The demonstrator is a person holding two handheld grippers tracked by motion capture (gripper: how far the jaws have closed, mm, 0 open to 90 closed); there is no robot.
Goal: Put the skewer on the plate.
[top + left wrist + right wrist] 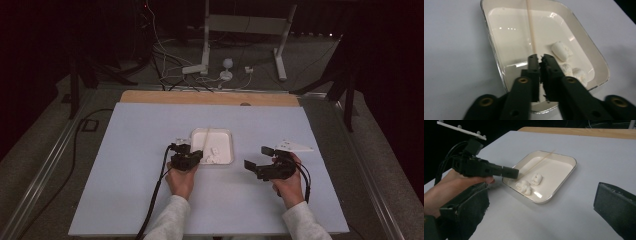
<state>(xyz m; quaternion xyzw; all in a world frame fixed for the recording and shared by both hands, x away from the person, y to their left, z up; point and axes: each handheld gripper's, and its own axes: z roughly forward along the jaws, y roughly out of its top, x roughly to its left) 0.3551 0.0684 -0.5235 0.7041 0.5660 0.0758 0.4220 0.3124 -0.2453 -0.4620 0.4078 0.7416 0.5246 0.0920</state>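
A pale blue counter (125, 165) with a wooden strip at its 12 o'clock edge stands in a dark room, cables on the carpet beyond. The white tray (222, 136) sits mid-counter, white lumps (561, 50) inside. Left tongs (541, 58) are closed on a thin stick (531, 27) over the tray; right tongs (256, 158), at the tray's 3 o'clock, gape wide, empty.

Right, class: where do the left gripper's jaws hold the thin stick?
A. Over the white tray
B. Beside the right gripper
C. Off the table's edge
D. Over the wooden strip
A: the left gripper is shut on the thin stick, over the white tray.
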